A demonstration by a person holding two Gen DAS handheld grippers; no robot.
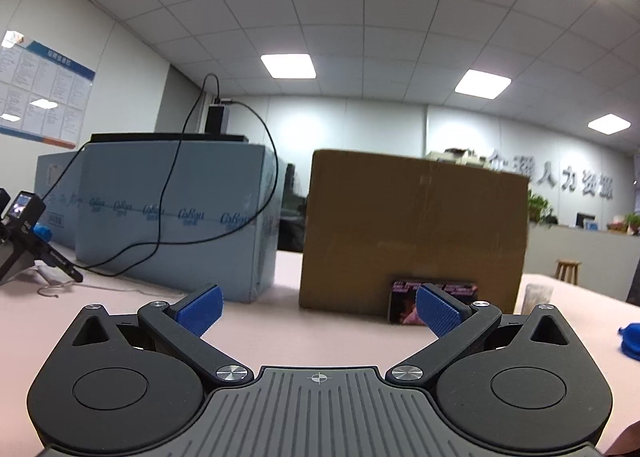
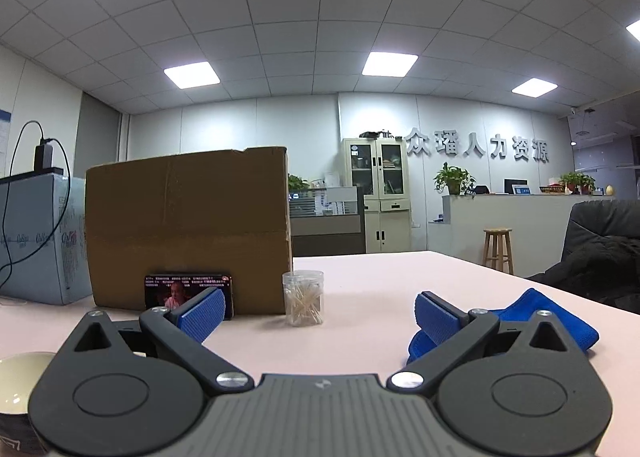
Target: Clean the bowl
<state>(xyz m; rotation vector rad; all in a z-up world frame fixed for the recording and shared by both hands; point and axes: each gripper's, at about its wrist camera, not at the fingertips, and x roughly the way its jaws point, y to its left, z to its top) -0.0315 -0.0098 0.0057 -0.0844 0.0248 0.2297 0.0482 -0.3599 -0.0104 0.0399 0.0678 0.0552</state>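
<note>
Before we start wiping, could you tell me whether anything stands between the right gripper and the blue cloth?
Nothing visible does. The right gripper is open above the bare pink table, and the blue cloth lies just beyond its right finger; the toothpick jar stands off to the left.

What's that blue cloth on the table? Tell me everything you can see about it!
The blue cloth is a soft, towel-like rag, bright blue and crumpled into a loose heap. It lies on the pink table, right behind the right gripper, whose open jaws hold nothing. The gripper hides its lower part. Nothing is gripping it.
</note>
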